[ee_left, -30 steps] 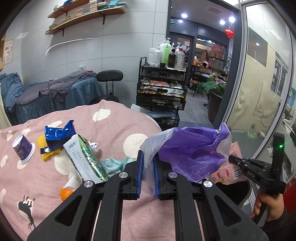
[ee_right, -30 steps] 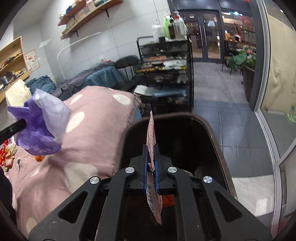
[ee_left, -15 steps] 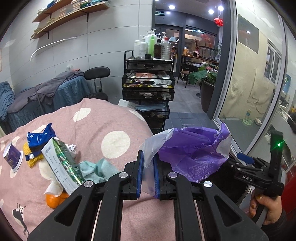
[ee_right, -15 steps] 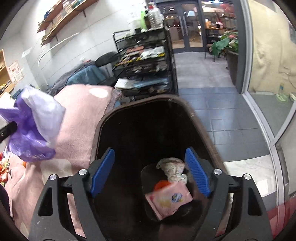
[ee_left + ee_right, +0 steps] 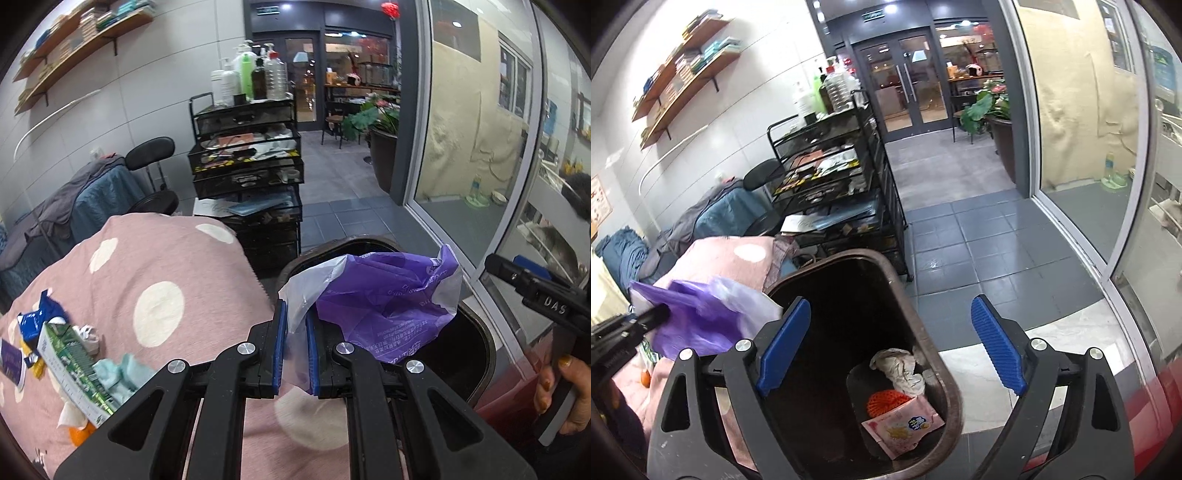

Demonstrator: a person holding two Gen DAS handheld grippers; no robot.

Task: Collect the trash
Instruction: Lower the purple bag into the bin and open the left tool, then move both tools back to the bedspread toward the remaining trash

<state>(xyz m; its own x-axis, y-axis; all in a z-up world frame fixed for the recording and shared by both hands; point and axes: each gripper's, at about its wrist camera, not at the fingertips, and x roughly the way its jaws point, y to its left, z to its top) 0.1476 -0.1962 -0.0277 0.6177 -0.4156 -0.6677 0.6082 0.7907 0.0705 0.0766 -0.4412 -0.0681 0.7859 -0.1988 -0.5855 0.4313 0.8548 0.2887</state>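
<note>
My left gripper is shut on a crumpled purple and clear plastic bag, which hangs over the rim of the dark brown bin. That bag also shows at the left of the right wrist view, beside the bin. My right gripper hovers above the bin with its jaws opening wide and nothing between them. At the bin's bottom lie a pink snack packet, an orange net and a crumpled tissue.
More trash lies on the pink dotted blanket: a green box, a blue wrapper, a teal cloth. A black wire cart stands behind, and a glass wall runs along the right. A hand holds the right gripper's handle.
My right gripper has opened and let the pink packet drop into the bin. My left gripper has carried the purple bag rightward over the bin's rim.
</note>
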